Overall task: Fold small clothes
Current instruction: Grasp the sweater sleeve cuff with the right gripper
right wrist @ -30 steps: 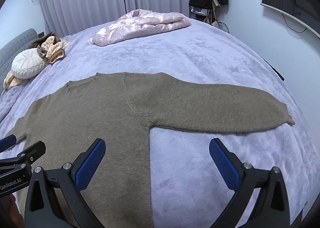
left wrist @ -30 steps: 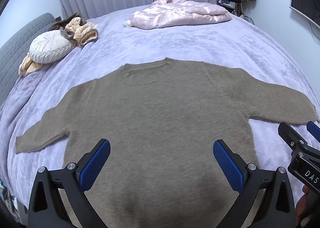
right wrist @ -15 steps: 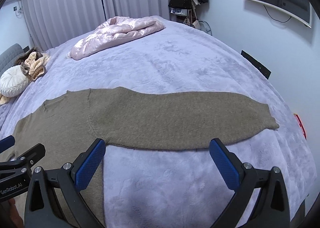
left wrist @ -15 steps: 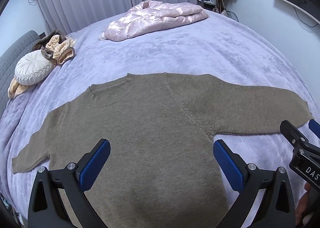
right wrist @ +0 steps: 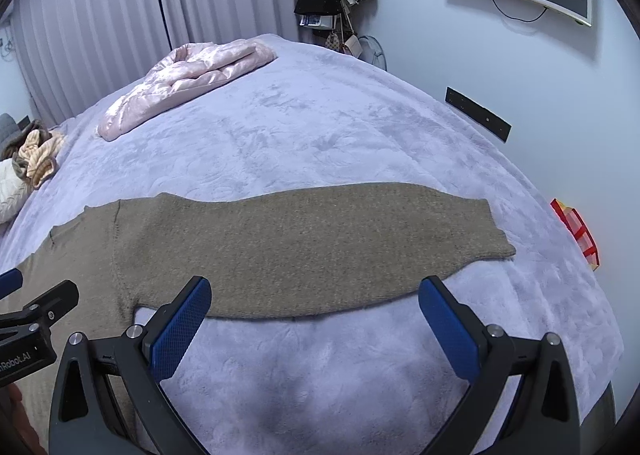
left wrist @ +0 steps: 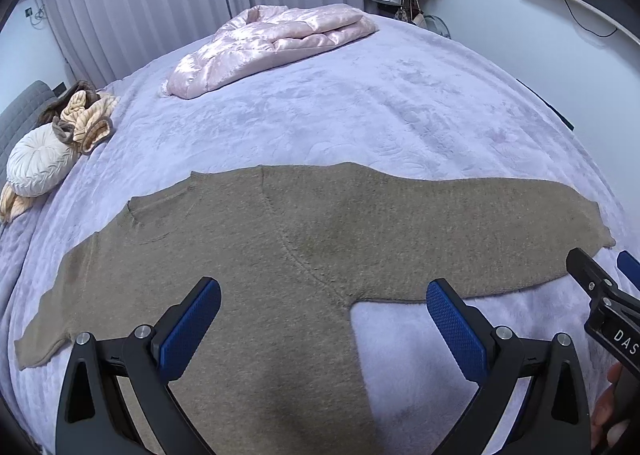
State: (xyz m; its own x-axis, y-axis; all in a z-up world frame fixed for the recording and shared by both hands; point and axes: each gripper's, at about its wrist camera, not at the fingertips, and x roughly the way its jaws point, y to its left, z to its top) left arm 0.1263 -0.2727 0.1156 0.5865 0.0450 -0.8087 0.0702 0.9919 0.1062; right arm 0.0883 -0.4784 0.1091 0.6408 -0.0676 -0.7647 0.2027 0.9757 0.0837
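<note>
1. Two sets of tongs hang over the bed, both spread wide and holding nothing: the left gripper sits at the bottom middle of the left view, above the sweater's body and armpit, and the right gripper sits at the bottom middle of the right view, above the lower edge of the sleeve.
2. At the left of the left view, the sweater lies flat across the middle of the frame, its far sleeve running to the lower left edge. A fold pulled from the other side could drag this sleeve out of line, because nothing pins it.
3. In the middle, the plush blanket looks grippy and soft. A low pinch may catch blanket together with knit, and the lift would then rumple the bedding.
4. Right of centre, the near sleeve stretches toward the right of the right view, its cuff close to where the bed curves away. A weak or partial grip on the thick knit could let it slip and hang off the side.
5. At the lower right of the left view, the right gripper's tip shows close by; if both go for the same sleeve, they may knock together.
6. Upper frame: the pink quilt lies well apart and poses no risk.
</note>
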